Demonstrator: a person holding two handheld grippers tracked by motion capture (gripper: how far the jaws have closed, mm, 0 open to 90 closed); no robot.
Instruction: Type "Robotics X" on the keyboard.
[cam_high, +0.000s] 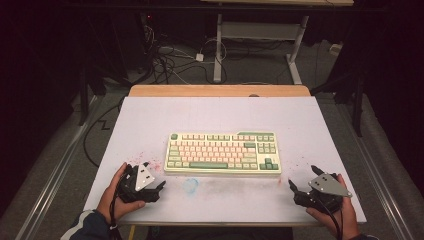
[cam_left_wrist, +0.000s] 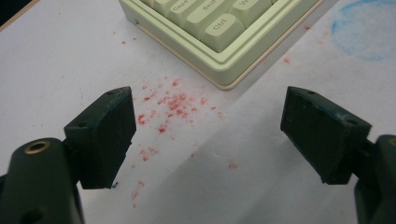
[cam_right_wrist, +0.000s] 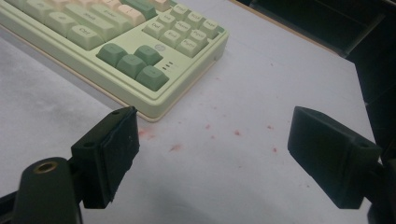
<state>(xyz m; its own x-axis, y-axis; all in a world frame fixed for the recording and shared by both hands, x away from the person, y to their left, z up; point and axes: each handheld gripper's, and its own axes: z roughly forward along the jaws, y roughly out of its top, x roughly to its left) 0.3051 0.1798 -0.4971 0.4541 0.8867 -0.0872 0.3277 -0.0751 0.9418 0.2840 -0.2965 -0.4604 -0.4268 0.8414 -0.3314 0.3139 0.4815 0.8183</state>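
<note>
Both grippers rest low on the white table (cam_high: 150, 120), one at each near corner of the keyboard (cam_high: 223, 152). Left gripper (cam_high: 152, 177) sits at about eight o'clock from the keyboard, held in the person's left hand (cam_high: 114, 195), its jaws spread wide with nothing between them. In the left gripper view those jaws frame a scatter of red specks (cam_left_wrist: 170, 105) on the table, and the keyboard's corner with its Ctrl key (cam_left_wrist: 223, 27) lies at twelve o'clock, just beyond the tips and not touching them. A faint blue ring stain (cam_left_wrist: 369, 28) marks the table at about two o'clock.

Right gripper (cam_high: 303, 179) sits at about four o'clock from the keyboard, in the person's right hand (cam_high: 336, 212), its jaws likewise wide apart and holding nothing. In the right gripper view the keyboard's corner with the dark green arrow keys (cam_right_wrist: 133, 60) lies at eleven o'clock, close to the left jaw yet apart from it, with a few red specks on the bare table between the jaws.
</note>
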